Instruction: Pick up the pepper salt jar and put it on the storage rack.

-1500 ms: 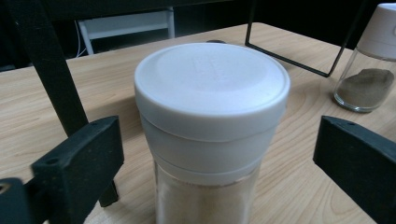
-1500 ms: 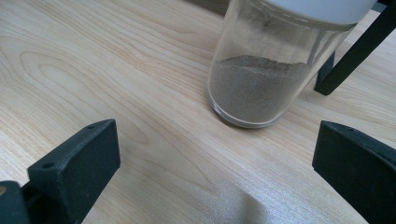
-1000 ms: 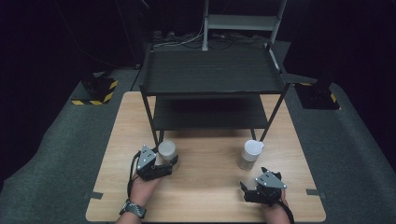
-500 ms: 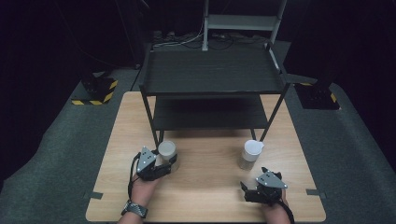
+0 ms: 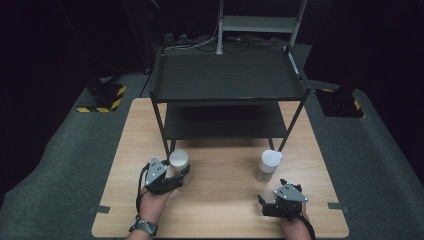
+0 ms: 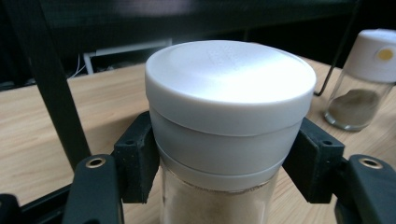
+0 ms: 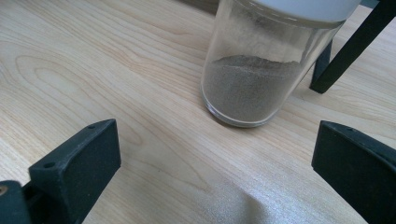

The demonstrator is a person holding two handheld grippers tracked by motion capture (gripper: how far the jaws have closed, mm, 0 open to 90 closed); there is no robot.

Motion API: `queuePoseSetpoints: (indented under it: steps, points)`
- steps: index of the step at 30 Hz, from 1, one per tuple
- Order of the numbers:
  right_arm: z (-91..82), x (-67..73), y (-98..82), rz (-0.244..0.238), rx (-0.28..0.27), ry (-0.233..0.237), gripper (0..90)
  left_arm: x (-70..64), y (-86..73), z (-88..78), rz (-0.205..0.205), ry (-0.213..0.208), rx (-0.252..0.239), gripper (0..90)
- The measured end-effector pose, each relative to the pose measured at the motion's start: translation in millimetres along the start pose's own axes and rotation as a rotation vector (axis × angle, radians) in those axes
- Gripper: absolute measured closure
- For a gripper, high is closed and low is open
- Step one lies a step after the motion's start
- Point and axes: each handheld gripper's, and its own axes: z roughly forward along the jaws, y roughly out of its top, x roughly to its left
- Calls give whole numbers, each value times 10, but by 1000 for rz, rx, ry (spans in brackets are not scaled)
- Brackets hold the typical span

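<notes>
Down at the lower left of the high view, the left gripper [image 5: 176, 176] has its jaws clamped on a white-lidded glass jar [image 5: 178, 161], which stands on the wooden table [image 5: 225, 200] just in front of the black shelf rack's [image 5: 227, 80] left front leg. Its jaws have just been closing, and the jar sits between them; in the left gripper view the two black pads press against the jar's [image 6: 229, 121] white collar from either side, right under the lid, with pale powder visible in the glass below. At the upper right of that same view stands a second jar [image 6: 362, 79] with darker powder, well apart from the first. That second jar [image 5: 269, 165] appears right of centre in the high view, near the rack's right front leg. The right gripper [image 5: 267, 205] rests toward the lower right, short of it. Its jaws stand wide open in the right gripper view, with the second jar [image 7: 261, 79] ahead and untouched; its lid top is cut off there, so probably the same white cap.
</notes>
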Motion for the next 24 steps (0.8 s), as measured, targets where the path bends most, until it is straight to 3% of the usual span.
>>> queuePoseSetpoints:
  steps: [8, 17, 24]
  points:
    - [-3, -7, -4, 7, -2, 2, 1, -36, 152, -107, -17, -32, -56, 348]
    - [-3, -10, -4, 7, -2, 3, 1, -109, 381, -196, 12, -40, -70, 349]
    - [-3, -17, -7, 9, -3, 6, 1, -119, 476, -251, -4, -60, -103, 348]
